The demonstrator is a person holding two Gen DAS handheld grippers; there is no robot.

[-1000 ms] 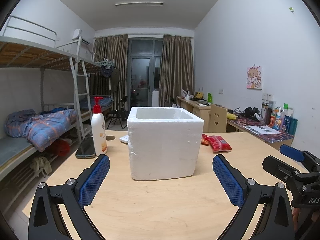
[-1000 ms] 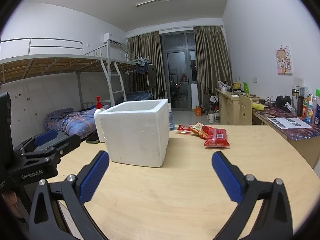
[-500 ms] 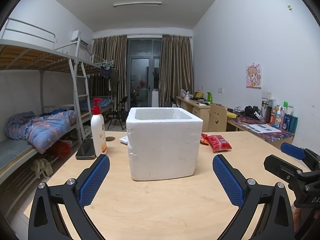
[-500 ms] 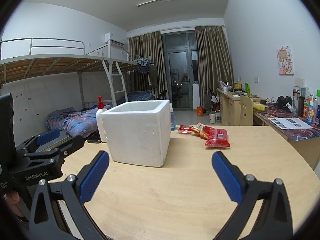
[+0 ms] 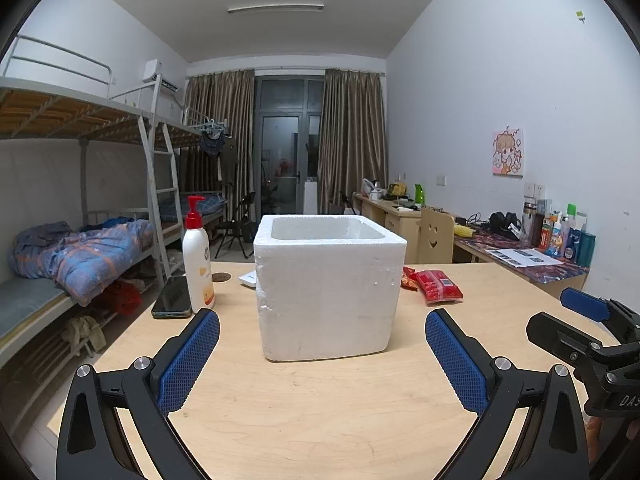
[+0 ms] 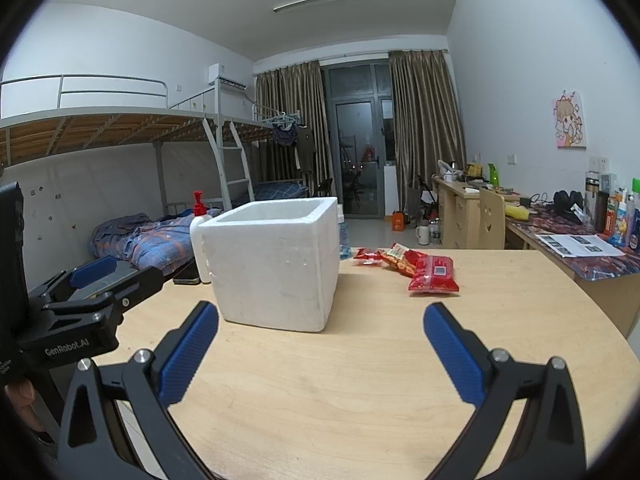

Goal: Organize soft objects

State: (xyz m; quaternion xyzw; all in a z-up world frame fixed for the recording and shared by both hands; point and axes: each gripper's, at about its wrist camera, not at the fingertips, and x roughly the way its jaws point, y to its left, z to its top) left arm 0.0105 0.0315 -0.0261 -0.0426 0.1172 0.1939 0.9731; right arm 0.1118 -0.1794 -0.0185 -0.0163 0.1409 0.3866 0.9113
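A ceiling strip light [image 5: 275, 8] is casting cool, fairly dim, even light over the room. The foam box [image 5: 329, 288] is throwing a soft shadow onto the table [image 5: 320, 408]. Both views are staying sharp throughout. Fisheye distortion is bending the walls, and black vignetting is filling the corners.

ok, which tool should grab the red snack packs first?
Right tool, probably: the red snack packs lie ahead on its side, unobstructed. The foam box stands squarely before the left tool.
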